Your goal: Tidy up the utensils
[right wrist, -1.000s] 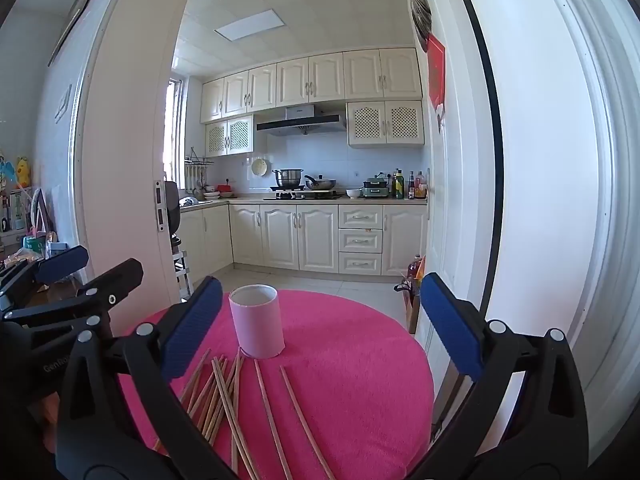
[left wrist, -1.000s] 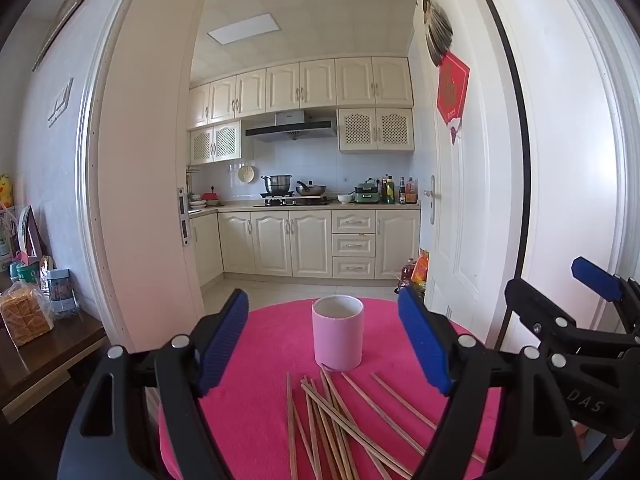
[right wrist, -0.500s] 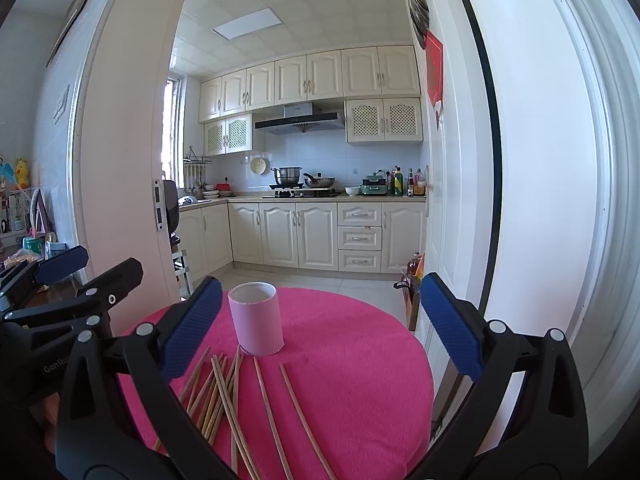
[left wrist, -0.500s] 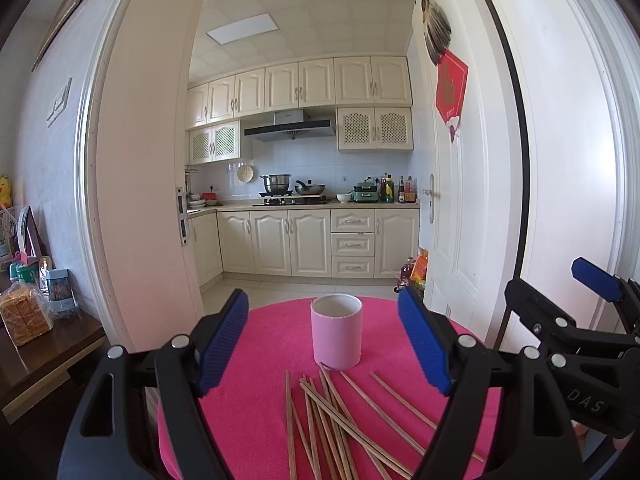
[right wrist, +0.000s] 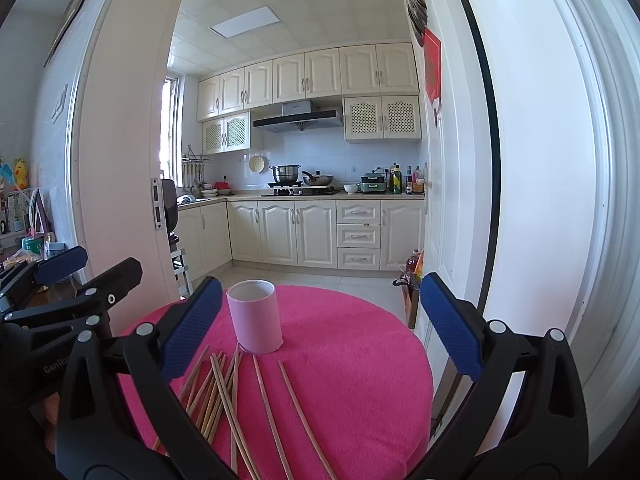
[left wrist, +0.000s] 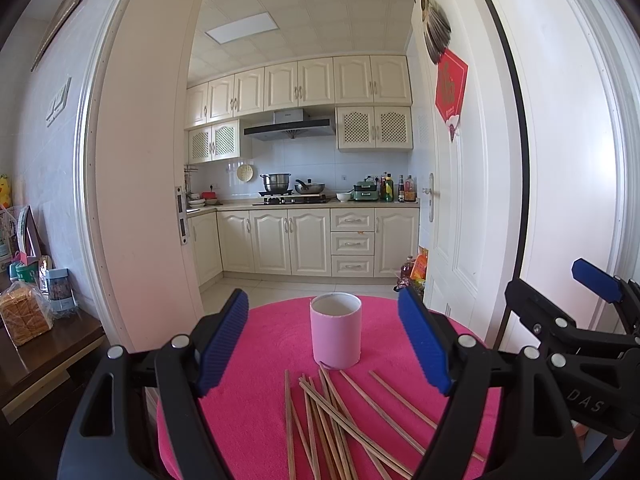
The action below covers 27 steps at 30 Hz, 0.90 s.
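Barely moved since a second earlier: crept slightly nearer the chopsticks [left wrist: 340, 420], strewn loose just ahead of and beneath both grippers. Stood upright just beyond them, pink cup [left wrist: 336, 330], likely as their holder. Hovered with jaws wide apart, empty, left gripper [left wrist: 324, 344] and right gripper [right wrist: 320, 324], probably choosing a first stick on the pink table [right wrist: 360, 360]

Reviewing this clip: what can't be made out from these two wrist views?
- Chopsticks: near ends cut off by the bottom edge in both views, and they overlap, so no sure count.
- Pink cup: inside hidden by its own wall; contents unknown.
- Pink table: near edge hidden behind the left tool and right tool.
- Counter bottles: labels too small.
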Available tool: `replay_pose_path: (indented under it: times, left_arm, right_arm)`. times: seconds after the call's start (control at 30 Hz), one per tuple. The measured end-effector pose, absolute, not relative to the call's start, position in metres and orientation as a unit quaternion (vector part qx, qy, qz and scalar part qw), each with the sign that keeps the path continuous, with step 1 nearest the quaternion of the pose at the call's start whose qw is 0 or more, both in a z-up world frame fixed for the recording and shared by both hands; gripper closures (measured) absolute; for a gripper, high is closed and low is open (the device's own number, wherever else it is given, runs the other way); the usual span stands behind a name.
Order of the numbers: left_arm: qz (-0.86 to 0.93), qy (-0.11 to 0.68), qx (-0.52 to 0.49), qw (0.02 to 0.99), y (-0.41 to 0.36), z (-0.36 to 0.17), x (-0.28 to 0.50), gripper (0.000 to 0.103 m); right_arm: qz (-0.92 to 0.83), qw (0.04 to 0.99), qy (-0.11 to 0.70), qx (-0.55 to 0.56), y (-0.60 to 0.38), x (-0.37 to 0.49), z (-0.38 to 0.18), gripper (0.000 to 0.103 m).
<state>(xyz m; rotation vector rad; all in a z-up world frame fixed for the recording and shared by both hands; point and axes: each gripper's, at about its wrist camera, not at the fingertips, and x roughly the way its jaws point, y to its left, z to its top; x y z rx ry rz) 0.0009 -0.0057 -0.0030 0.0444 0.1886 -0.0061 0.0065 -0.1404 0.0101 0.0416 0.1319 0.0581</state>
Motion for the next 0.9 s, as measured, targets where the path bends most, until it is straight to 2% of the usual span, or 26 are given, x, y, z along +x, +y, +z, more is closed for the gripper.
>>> replay_pose_path:
  times: [0.9]
  left_arm:
    - [-0.002,0.095,0.022,0.995,-0.0060,-0.0049,0.0026,0.027]
  right_arm:
    - [0.029,0.997,0.071,0.025,-0.1410,0.0127,0.0089,0.006]
